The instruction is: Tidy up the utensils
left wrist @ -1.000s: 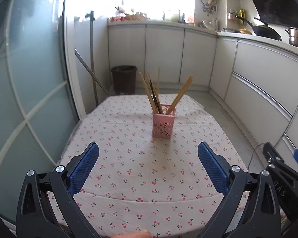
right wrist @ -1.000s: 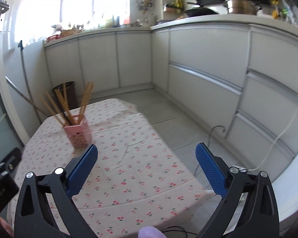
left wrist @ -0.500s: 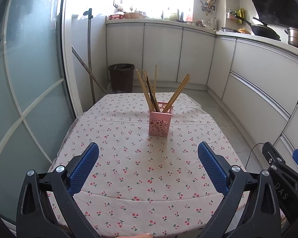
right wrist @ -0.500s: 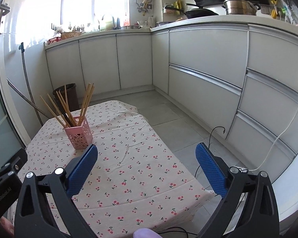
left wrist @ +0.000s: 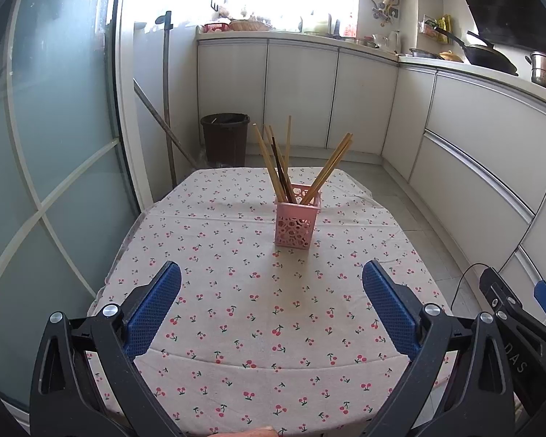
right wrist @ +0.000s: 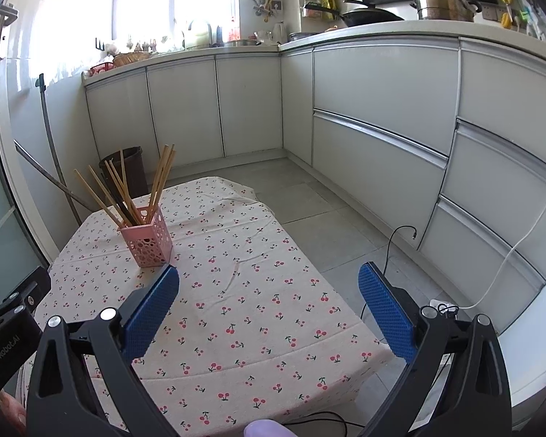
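Both grippers hang wide open and empty above the near desk point(left wrist: 236, 327) edge. Chopsticks point(left wrist: 280, 167) stand splayed in the pink holder point(left wrist: 295, 224), straight ahead of the left gripper point(left wrist: 271, 302) and well apart from it; ahead and left of the right gripper point(right wrist: 267, 302).

Nothing loose shows on the cloth, so the sorting looks finished, or not begun; hard to tell.

Any next reach goes forward, unobstructed. Bin point(left wrist: 225, 138) and cabinets point(left wrist: 298, 91) lie far beyond.
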Motion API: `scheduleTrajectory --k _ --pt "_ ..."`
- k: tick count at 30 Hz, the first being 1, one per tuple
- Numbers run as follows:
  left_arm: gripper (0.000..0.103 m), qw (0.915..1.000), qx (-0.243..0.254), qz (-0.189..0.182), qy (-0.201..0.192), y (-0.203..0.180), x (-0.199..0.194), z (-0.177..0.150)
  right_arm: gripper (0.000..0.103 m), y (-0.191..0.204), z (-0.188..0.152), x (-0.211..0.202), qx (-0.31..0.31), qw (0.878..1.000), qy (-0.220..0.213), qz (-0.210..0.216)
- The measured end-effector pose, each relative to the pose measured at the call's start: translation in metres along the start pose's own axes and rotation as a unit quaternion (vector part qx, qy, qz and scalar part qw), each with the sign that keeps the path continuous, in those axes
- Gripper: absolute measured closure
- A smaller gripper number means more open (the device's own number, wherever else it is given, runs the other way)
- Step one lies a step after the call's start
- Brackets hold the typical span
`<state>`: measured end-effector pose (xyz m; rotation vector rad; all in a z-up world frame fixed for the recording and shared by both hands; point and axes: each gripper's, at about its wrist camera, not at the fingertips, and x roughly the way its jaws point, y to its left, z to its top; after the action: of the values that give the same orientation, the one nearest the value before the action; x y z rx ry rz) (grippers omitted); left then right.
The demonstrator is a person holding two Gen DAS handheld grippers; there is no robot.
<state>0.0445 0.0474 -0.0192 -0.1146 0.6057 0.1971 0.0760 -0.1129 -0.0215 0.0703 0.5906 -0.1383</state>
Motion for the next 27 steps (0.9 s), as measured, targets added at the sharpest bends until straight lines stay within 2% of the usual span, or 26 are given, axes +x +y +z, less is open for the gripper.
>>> scheduleTrajectory --k 27 --pt "0.007 0.9999 -0.005 0.001 0.010 0.0002 0.0038 -0.0007 0.007 0.0021 -0.0039 0.0019 0.002 1.000 0.009 0.003"
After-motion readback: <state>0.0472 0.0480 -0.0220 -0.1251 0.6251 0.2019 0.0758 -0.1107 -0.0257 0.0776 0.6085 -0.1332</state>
